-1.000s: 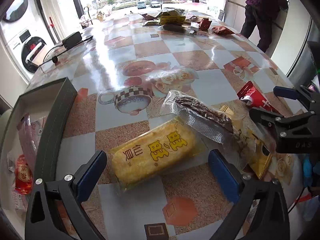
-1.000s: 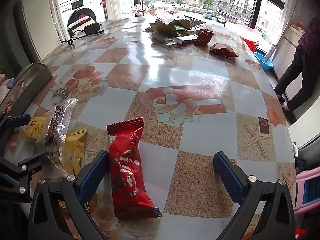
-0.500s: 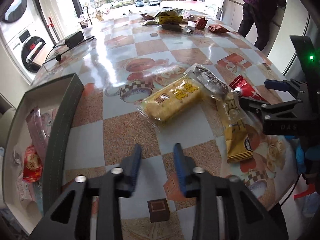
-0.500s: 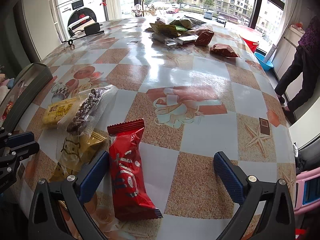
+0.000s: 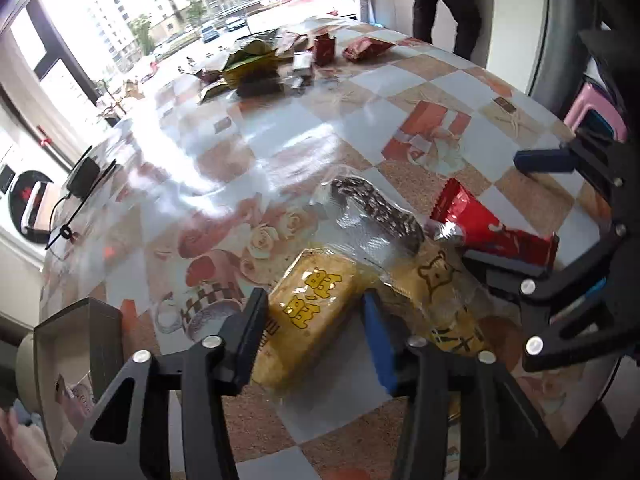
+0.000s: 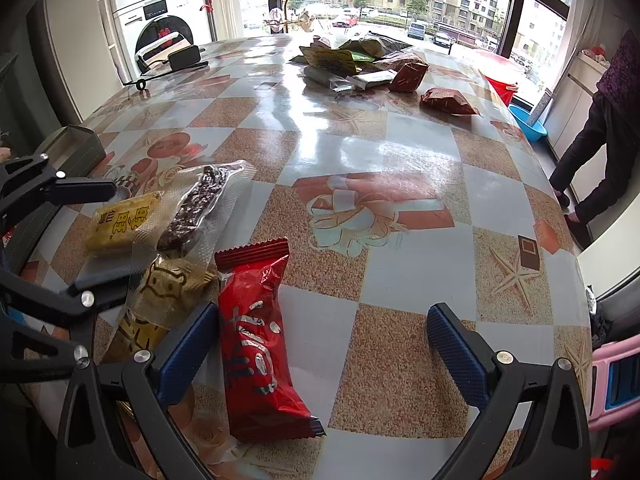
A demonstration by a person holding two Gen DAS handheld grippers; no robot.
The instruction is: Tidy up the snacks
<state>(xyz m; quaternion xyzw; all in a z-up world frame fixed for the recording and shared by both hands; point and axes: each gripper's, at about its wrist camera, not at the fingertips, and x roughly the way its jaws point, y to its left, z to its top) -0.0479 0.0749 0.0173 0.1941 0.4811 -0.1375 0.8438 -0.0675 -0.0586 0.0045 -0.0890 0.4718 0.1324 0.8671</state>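
A yellow cake packet (image 5: pixel 312 312) (image 6: pixel 124 224) lies on the patterned table (image 6: pixel 400 208) between the fingers of my left gripper (image 5: pixel 314 336) (image 6: pixel 120 232). Its jaws are closing on the packet and the pads touch the wrapper on both sides. Beside the packet lie a dark bar in clear wrap (image 5: pixel 380 212) (image 6: pixel 196 212) and a golden bear packet (image 5: pixel 440 292) (image 6: pixel 168 284). My right gripper (image 6: pixel 320 352) (image 5: pixel 494 208) stands open over a red packet (image 6: pixel 256 340) (image 5: pixel 492 228), which lies flat close to its left finger.
A dark box (image 5: pixel 100 340) (image 6: pixel 76 144) holding some snacks sits at the table's left edge. A pile of snacks (image 6: pixel 360 60) (image 5: pixel 260 64) lies at the far end, with a black device and cable (image 5: pixel 84 176) at far left. A person (image 6: pixel 600 140) stands past the right edge.
My left gripper went from wide open to narrow, drew back, then came forward with a roll; the yellow packet now sits between its fingers. The right gripper and red packet kept still.
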